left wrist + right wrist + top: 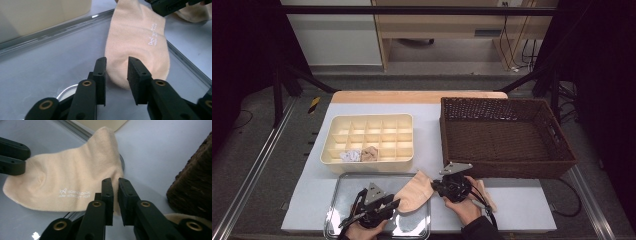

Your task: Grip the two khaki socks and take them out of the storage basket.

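Note:
A cream sock [414, 195] lies flat, its foot on the metal tray [347, 185] and its cuff over the tray's right rim onto the table. My left gripper [396, 204] points at the toe end. In the left gripper view its jaws [116, 61] stand apart, with the sock's [135, 40] rounded end between them and the pads not pressing. My right gripper [434, 188] is at the cuff. In the right gripper view its jaws [115, 181] are nearly together, pinching the edge of the sock [70, 177].
A second cream sock [487, 197] lies under the right hand. Behind the tray stands a cream divided box [367, 117] with two rolled socks in its front cells. A brown wicker basket [512, 167] sits at the right, close to the right gripper.

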A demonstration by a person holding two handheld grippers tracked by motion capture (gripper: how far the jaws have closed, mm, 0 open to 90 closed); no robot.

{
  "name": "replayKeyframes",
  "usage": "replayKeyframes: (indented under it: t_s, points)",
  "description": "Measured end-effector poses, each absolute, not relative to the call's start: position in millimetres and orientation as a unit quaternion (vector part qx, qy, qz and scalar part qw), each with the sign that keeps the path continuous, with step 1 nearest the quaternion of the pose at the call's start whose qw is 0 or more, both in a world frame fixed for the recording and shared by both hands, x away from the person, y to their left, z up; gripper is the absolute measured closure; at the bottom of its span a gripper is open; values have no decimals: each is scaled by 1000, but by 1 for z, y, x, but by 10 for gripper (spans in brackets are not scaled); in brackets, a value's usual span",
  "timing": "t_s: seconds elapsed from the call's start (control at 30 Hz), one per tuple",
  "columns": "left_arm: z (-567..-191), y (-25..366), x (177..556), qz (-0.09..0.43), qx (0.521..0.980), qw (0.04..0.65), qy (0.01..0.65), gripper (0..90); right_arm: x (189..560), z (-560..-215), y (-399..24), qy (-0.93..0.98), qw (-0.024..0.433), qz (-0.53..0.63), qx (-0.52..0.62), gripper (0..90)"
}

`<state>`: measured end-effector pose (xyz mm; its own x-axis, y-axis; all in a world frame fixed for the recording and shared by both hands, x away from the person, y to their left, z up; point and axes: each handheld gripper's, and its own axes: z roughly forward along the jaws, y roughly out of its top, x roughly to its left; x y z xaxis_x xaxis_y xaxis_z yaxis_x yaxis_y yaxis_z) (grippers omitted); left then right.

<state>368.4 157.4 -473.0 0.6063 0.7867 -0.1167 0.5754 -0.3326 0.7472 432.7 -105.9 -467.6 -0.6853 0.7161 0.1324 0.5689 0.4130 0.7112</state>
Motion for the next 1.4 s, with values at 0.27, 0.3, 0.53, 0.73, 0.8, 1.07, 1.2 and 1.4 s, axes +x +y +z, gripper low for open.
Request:
replayKeyframes:
  t_s: [0.27, 0.3, 0.53, 0.73, 0.8, 1.07, 1.2, 1.4]
  points:
    - [-476, 156, 369, 129, 814, 395, 407, 881, 426, -460, -107, 833, 86, 391, 381, 877]
    - [-475, 157, 369, 128, 813, 398, 406, 883, 424, -458, -108, 832, 90, 396, 378, 877]
    - [-462, 174, 375, 132, 804, 407, 413, 889, 412, -443, -105, 833, 107, 414, 350, 875]
    - [-461, 185, 374, 152, 810, 389, 411, 887, 402, -453, -88, 853, 79, 401, 325, 867]
    - [-463, 189, 374, 151, 808, 387, 417, 885, 400, -460, -81, 857, 58, 397, 323, 858]
    - [-467, 194, 376, 145, 806, 393, 419, 886, 399, -456, -80, 848, 59, 418, 320, 801]
    - [-467, 195, 376, 149, 804, 393, 419, 887, 404, -451, -88, 830, 82, 430, 345, 784]
    - [-469, 196, 376, 148, 803, 394, 421, 887, 415, -462, -82, 825, 88, 423, 365, 712]
